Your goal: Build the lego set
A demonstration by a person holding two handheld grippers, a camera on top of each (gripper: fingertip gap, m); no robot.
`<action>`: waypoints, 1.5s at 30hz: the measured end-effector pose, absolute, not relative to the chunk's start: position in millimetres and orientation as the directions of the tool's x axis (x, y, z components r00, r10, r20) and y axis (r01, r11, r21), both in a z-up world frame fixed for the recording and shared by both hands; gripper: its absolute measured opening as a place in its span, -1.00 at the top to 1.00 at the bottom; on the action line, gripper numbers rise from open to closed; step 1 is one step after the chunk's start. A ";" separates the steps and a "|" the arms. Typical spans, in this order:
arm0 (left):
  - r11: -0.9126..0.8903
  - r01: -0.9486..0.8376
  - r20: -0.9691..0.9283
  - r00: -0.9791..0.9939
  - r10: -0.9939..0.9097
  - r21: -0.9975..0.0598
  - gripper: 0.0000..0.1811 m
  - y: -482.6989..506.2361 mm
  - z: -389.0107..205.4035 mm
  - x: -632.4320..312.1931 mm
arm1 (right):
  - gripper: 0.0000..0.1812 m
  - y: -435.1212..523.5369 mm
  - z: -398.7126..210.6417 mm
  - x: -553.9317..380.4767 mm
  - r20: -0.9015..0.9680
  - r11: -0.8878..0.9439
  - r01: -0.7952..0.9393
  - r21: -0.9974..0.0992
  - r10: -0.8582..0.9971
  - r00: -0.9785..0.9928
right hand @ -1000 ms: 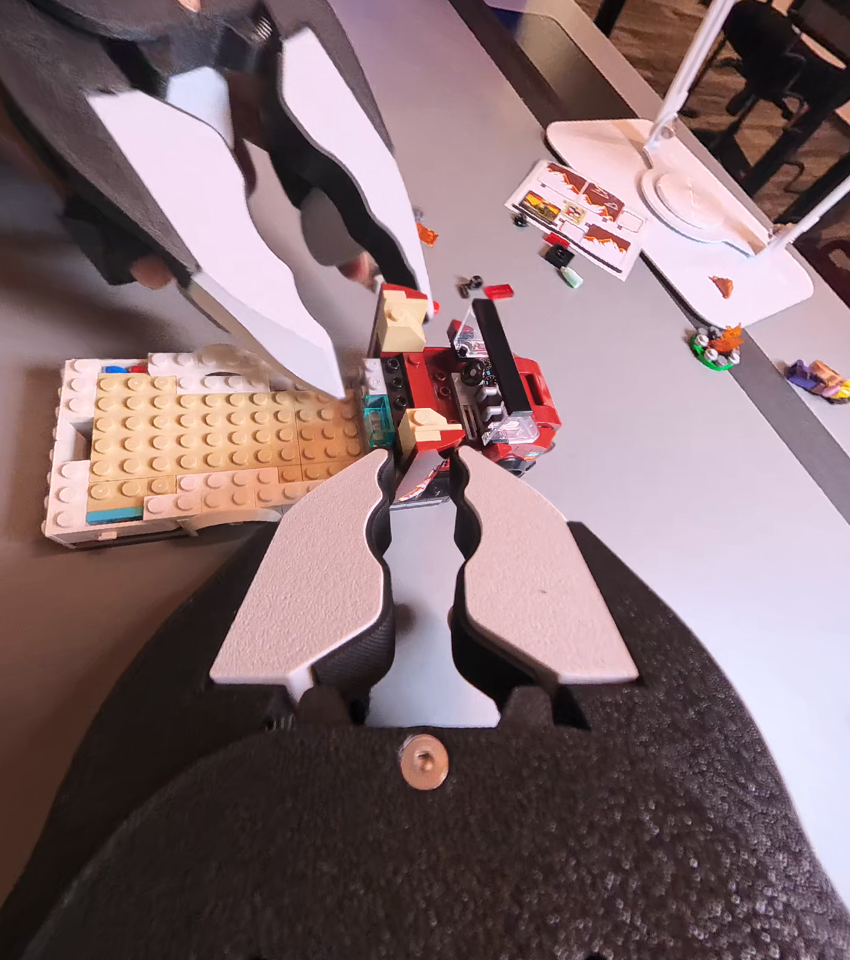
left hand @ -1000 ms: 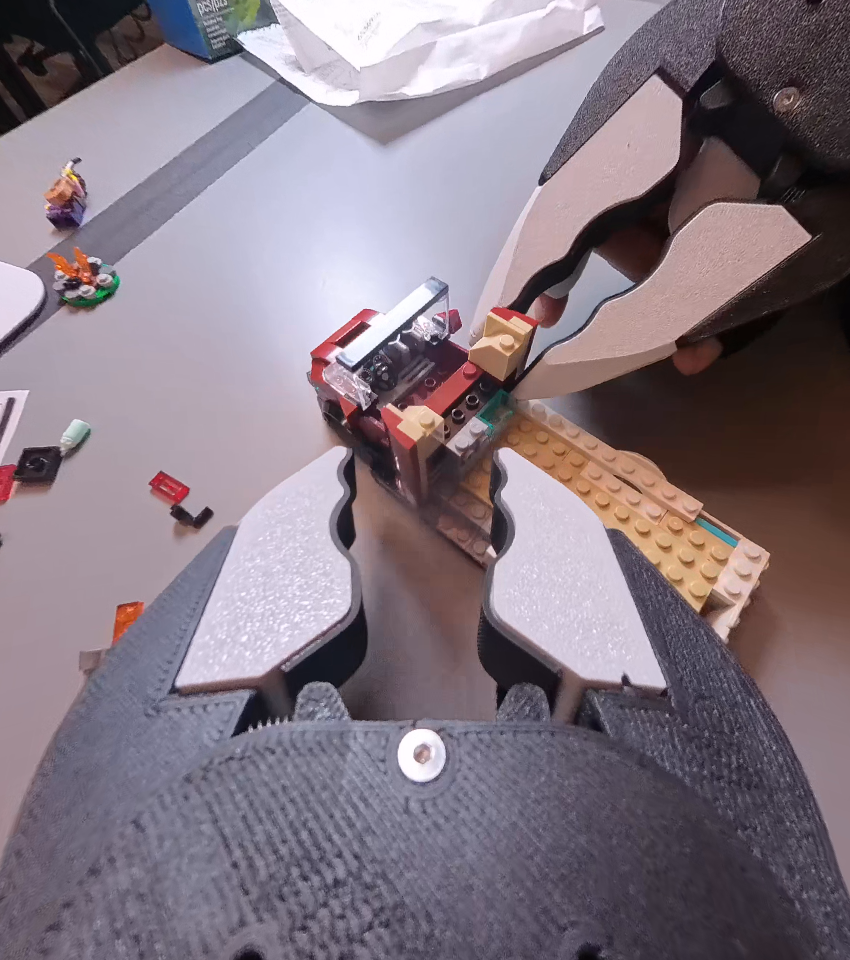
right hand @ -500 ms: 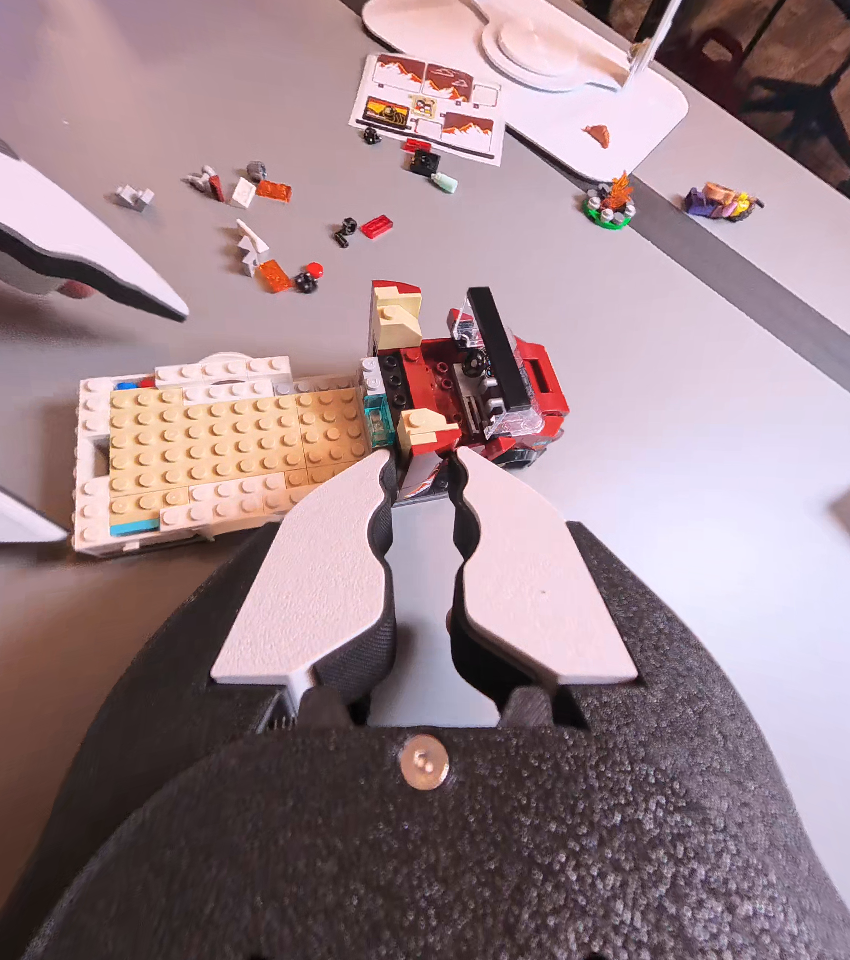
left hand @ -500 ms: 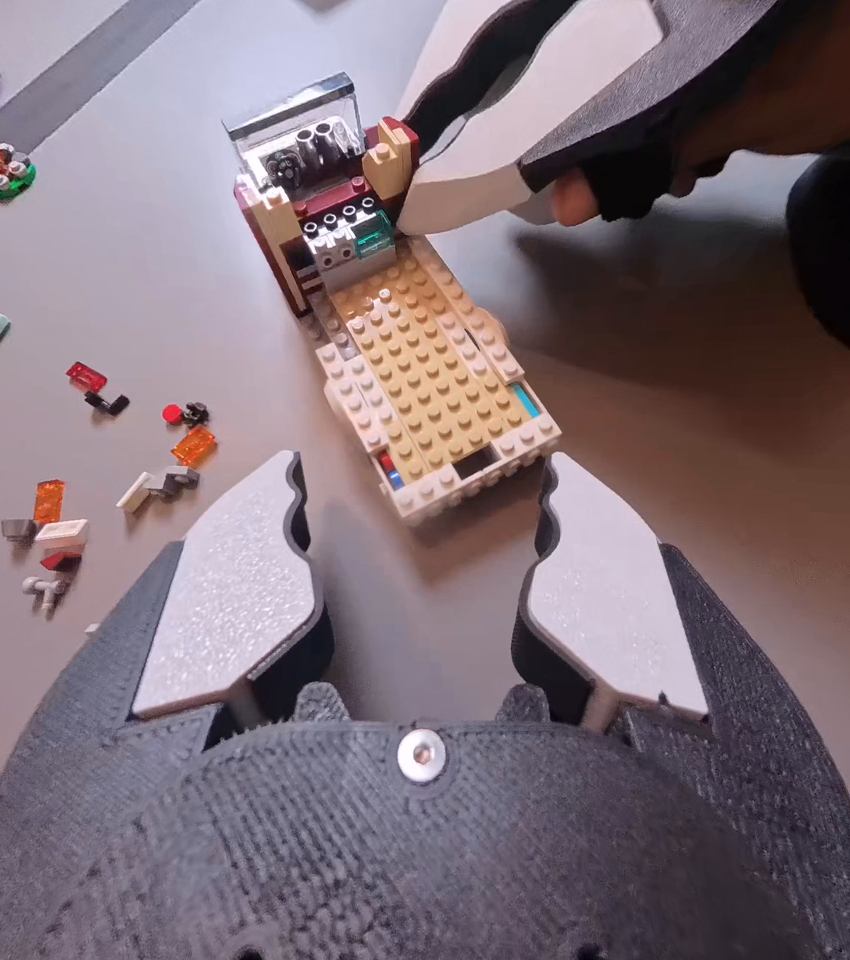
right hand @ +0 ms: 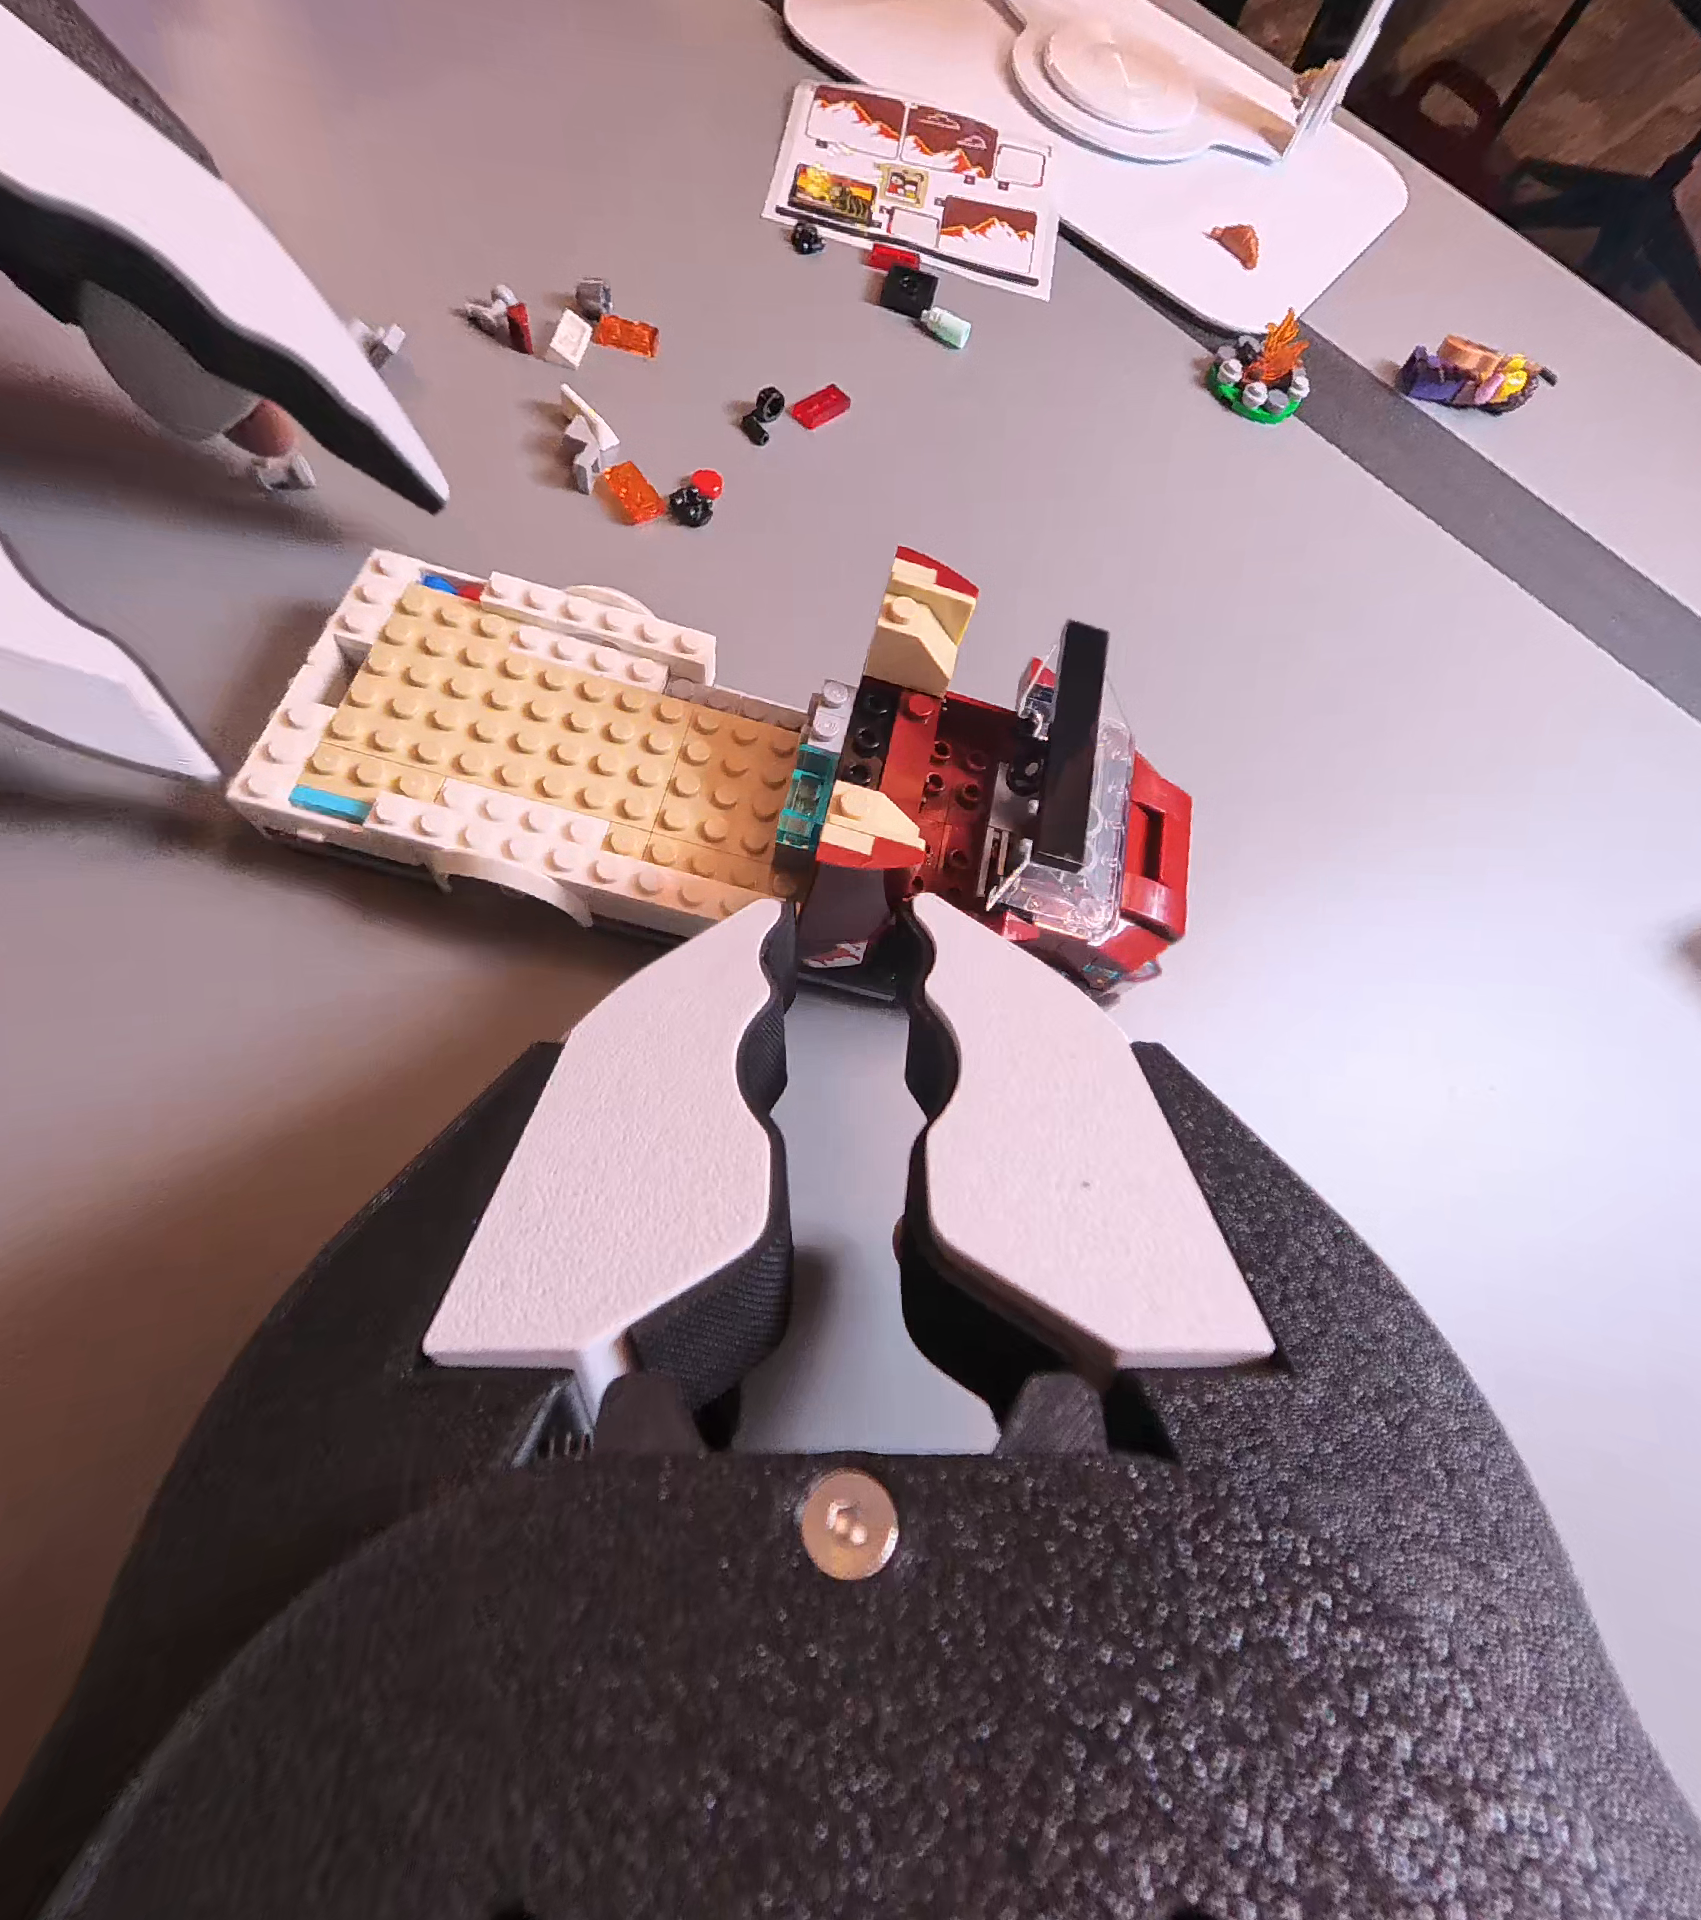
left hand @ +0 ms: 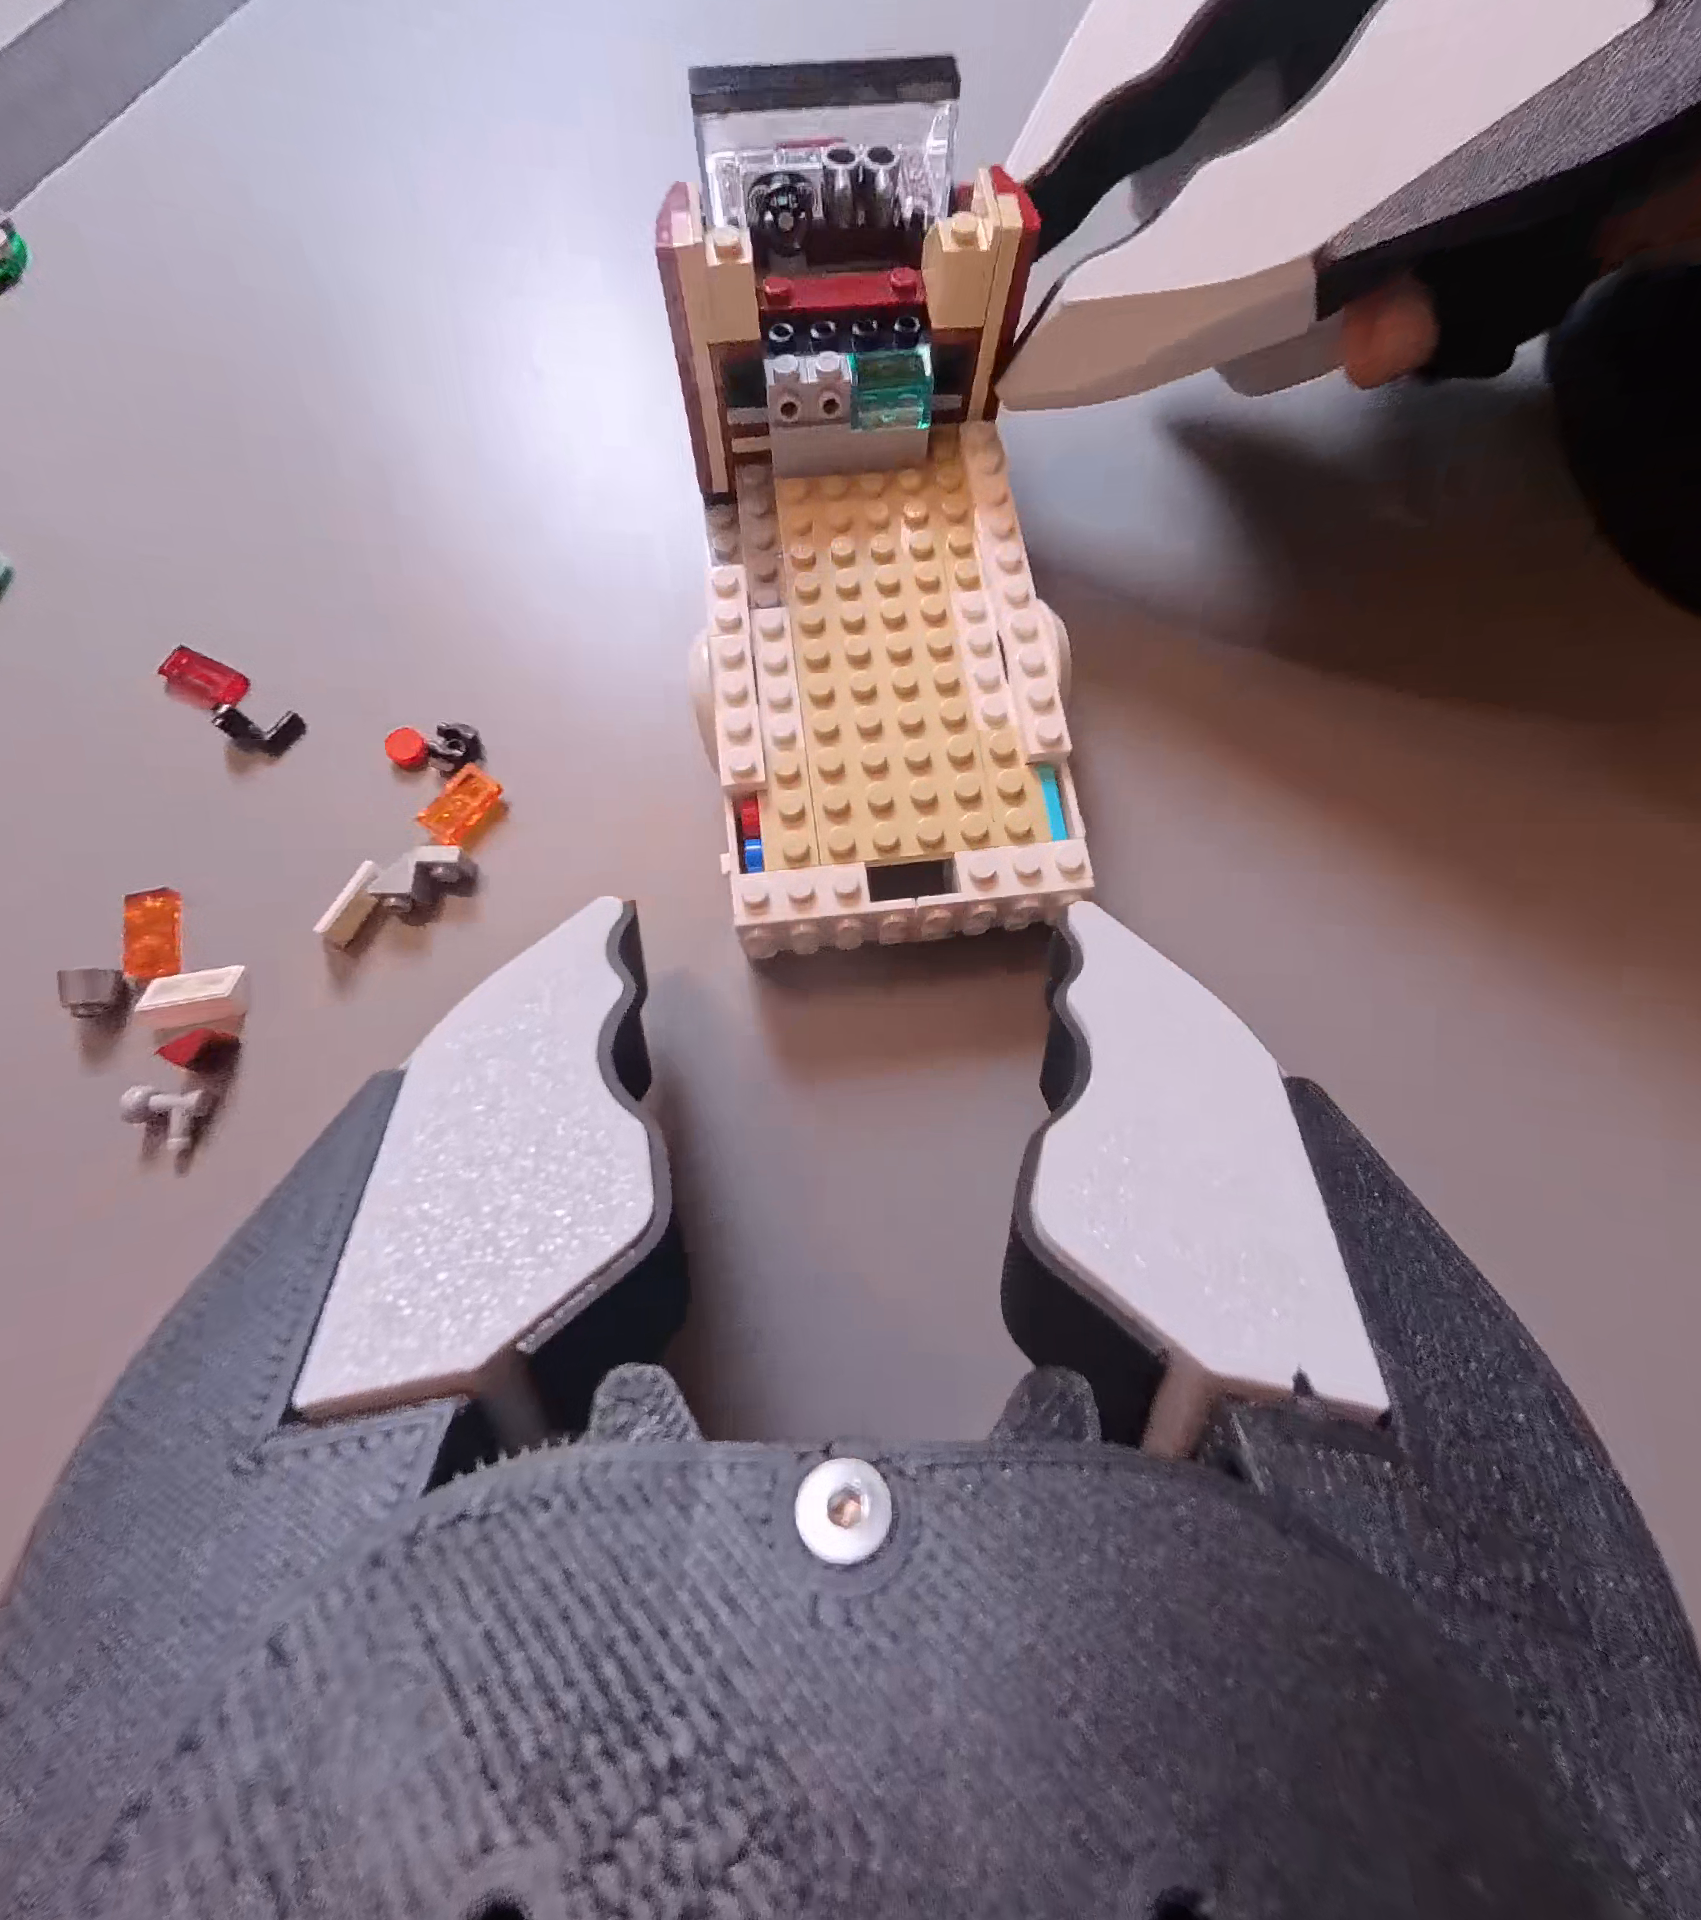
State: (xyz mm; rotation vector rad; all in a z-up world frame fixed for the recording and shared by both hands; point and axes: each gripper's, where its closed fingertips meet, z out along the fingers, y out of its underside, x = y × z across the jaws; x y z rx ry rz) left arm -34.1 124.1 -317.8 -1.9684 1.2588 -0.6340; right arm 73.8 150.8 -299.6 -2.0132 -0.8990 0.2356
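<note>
Partly built brick truck of tan, white and dark red bricks (left hand: 893, 665): on grey table (left hand: 410, 364), centre. Loose small bricks (left hand: 306, 883): scattered on table, left of truck. Left gripper (left hand: 844, 940): near end of truck bed. Right gripper (right hand: 846, 914): at cab's right side, far end. Printed sticker sheet (right hand: 913, 192): beyond the loose bricks.

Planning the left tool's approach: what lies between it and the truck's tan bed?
Only bare table between the open left tool and the truck, per the left wrist view.
</note>
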 end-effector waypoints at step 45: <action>-0.172 -0.624 -0.031 0.300 -0.953 -0.762 0.20 113.3 -325.0 -34.2 | 0.13 140.3 -263.8 84.6 0.119 -0.138 0.386 -0.912 0.812 0.572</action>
